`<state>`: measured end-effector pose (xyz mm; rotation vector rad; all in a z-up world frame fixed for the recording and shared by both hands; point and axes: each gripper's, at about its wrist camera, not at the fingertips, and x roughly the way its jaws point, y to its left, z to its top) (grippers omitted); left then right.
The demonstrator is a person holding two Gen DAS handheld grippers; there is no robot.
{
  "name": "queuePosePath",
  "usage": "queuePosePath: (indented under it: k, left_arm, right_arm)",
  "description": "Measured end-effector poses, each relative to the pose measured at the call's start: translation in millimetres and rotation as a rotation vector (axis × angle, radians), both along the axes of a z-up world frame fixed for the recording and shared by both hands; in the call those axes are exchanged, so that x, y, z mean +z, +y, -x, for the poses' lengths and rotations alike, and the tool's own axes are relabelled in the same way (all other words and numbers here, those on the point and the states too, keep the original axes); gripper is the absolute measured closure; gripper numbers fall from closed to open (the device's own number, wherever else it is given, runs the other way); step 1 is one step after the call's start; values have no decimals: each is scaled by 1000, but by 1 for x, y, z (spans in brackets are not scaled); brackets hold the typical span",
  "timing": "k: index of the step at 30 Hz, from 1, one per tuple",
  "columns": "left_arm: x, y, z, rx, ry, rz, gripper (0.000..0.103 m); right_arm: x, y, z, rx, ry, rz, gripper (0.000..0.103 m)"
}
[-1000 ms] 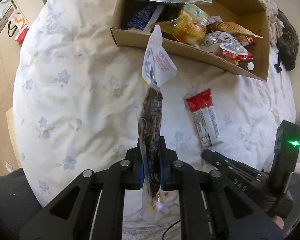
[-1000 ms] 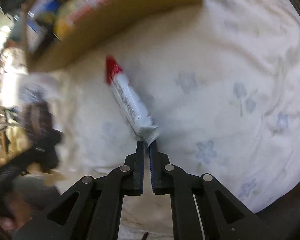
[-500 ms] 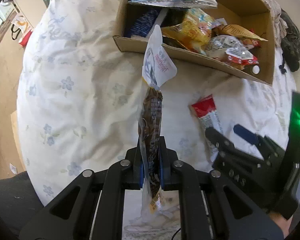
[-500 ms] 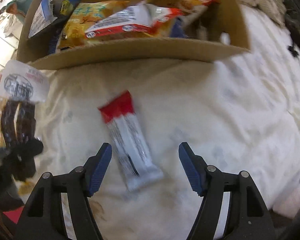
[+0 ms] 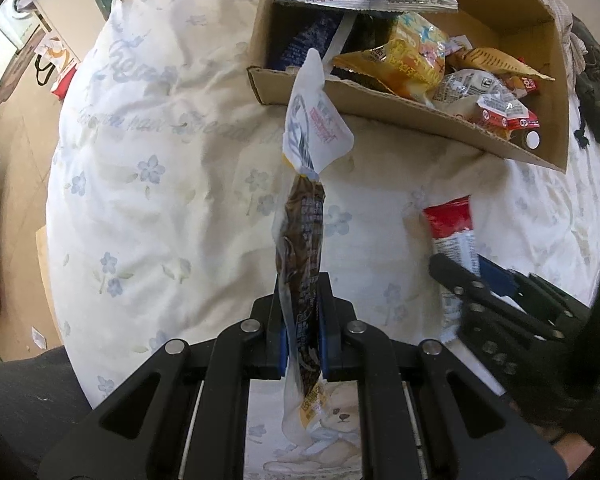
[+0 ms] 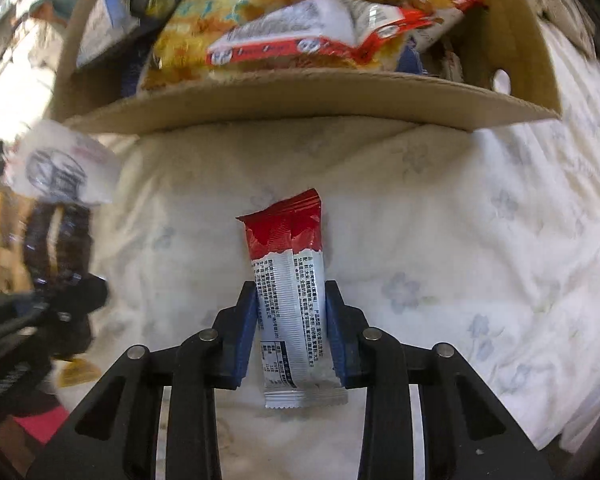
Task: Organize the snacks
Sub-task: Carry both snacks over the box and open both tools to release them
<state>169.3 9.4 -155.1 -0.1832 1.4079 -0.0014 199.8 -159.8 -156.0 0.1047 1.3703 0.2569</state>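
The dark snack bag (image 6: 56,236) is blurred, perhaps from motion; cardboard box (image 5: 380,100) cut off.

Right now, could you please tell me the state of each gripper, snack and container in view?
left gripper: shut on the dark snack bag.
dark snack bag: held, sticking out from the jaws.
right gripper: jaws just closing, pads against the red-and-white bar.
red-and-white bar: lying flat on the bedding, between the jaws.
cardboard box: open-topped, filled with snack packets.
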Motion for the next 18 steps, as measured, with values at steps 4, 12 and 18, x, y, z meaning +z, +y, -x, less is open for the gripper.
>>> queuePosePath:
  k: [4, 12, 18]
  left_arm:
    - [3, 6, 1, 19, -14, 2, 94]
    - [20, 14, 6, 31, -84, -29, 94]
    - [46, 23, 14, 43, -164, -31, 94]
  right_arm:
    - [16, -8, 5, -31, -10, -59, 69]
    - [56, -25, 23, -49, -64, -148, 69]
    - [81, -25, 37, -63, -133, -211, 69]
